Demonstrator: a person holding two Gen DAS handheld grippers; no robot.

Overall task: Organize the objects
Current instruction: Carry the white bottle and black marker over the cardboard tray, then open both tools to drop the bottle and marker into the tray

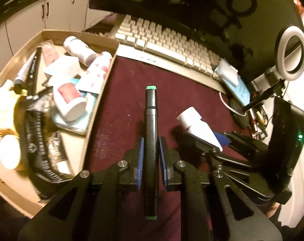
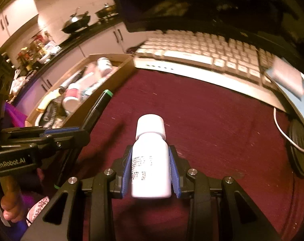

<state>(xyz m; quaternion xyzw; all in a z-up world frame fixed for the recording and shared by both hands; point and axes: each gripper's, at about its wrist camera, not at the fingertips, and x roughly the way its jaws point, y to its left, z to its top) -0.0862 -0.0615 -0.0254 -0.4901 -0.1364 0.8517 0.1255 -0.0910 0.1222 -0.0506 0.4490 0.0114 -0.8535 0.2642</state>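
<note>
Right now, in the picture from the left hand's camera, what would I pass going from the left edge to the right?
Cardboard box full of bottles and tubes → black marker with green ends, held in the left fingers → white bottle in the other gripper → white ring light.

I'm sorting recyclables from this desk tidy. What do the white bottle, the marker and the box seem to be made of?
White bottle: probably plastic, smooth and slightly glossy, opaque, with a printed label.
Marker: likely hard plastic, black, with a soft sheen and green end caps.
Box: looks like cardboard, matte brown, with thin walls and a raw tan edge.
</note>
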